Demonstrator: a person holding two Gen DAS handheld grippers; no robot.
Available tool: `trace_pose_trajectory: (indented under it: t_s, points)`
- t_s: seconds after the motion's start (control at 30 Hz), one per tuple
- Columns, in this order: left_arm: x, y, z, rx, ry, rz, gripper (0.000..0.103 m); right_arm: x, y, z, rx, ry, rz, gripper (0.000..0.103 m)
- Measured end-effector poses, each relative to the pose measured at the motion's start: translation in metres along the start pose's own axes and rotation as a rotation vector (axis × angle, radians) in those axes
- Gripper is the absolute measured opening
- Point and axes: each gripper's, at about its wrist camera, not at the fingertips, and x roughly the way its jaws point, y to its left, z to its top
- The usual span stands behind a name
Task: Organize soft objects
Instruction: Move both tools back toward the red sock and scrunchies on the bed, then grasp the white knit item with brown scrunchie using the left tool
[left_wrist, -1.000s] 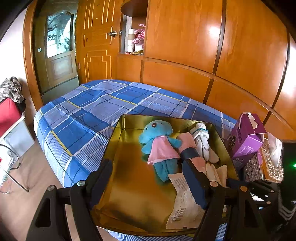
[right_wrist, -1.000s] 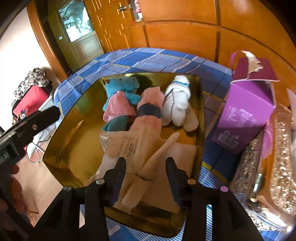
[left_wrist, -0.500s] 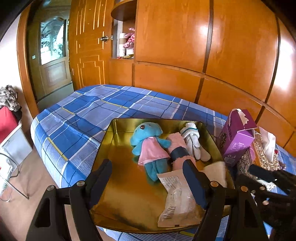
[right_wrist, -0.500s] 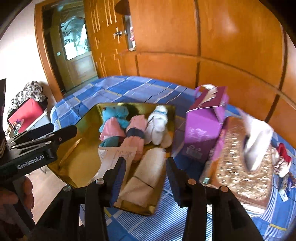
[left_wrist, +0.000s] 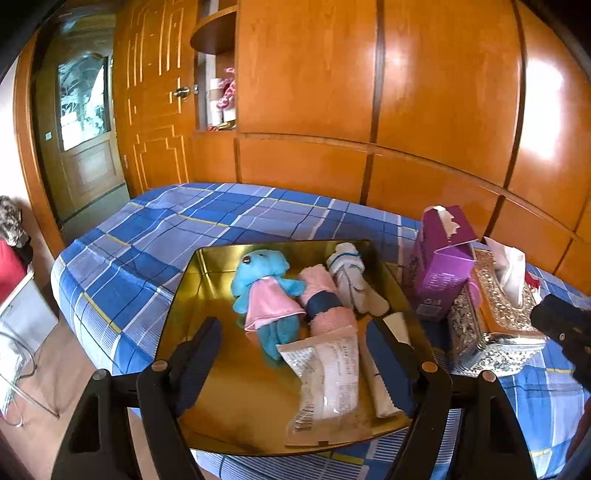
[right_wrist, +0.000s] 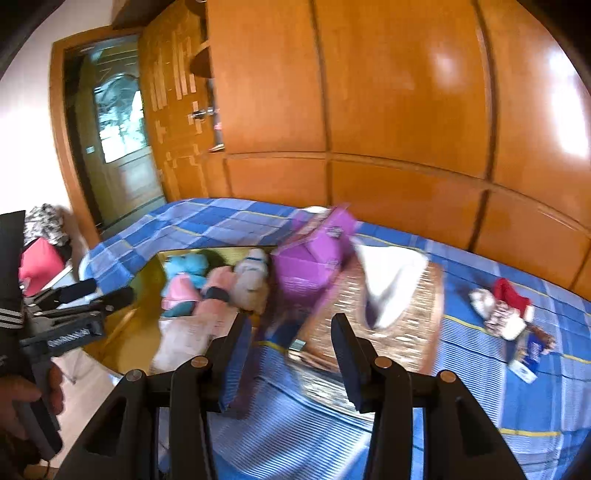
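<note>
with the blue doll (left_wrist: 264, 291), rolled cloths and packets already in the gold tray (left_wrist: 207, 266), both the left gripper (left_wrist: 293, 363) and right gripper (right_wrist: 291, 354) hang empty and apart, so next likely fetches the small red-and-white toy (right_wrist: 504, 308) lying on the bed (right_wrist: 480, 369).

Left wrist view looks down-forward from close above the gold tray (left_wrist: 207, 295) on the plaid bed (left_wrist: 155, 236), right wrist view sits further right over the tissue box (right_wrist: 406, 332), blurred, both sharing tray, purple box (left_wrist: 439, 273) and wooden wall.
</note>
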Motion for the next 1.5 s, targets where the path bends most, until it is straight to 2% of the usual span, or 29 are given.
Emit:
trace_pose_trajectory:
  t_s: [0.17, 0.4, 0.63, 0.9, 1.23, 1.5]
  points:
    - [-0.008, -0.011, 0.0, 0.023, -0.004, -0.031, 0.08, -0.013, -0.043, -0.019, 0.071, 0.019, -0.079, 0.045]
    - [-0.016, -0.028, 0.0, 0.072, -0.018, -0.061, 0.08, -0.025, -0.118, -0.074, 0.243, 0.124, -0.243, 0.045]
    - [-0.023, -0.054, 0.002, 0.143, -0.025, -0.099, 0.08, -0.041, -0.163, -0.114, 0.356, 0.177, -0.362, 0.045]
    - [-0.033, -0.092, 0.007, 0.239, -0.049, -0.158, 0.08, -0.043, -0.18, -0.129, 0.391, 0.204, -0.404, 0.045]
    - [-0.041, -0.142, 0.014, 0.343, -0.078, -0.241, 0.081, -0.041, -0.188, -0.139, 0.411, 0.228, -0.414, 0.045]
    - [-0.038, -0.174, 0.011, 0.411, -0.068, -0.295, 0.081, -0.044, -0.196, -0.143, 0.422, 0.227, -0.441, 0.045]
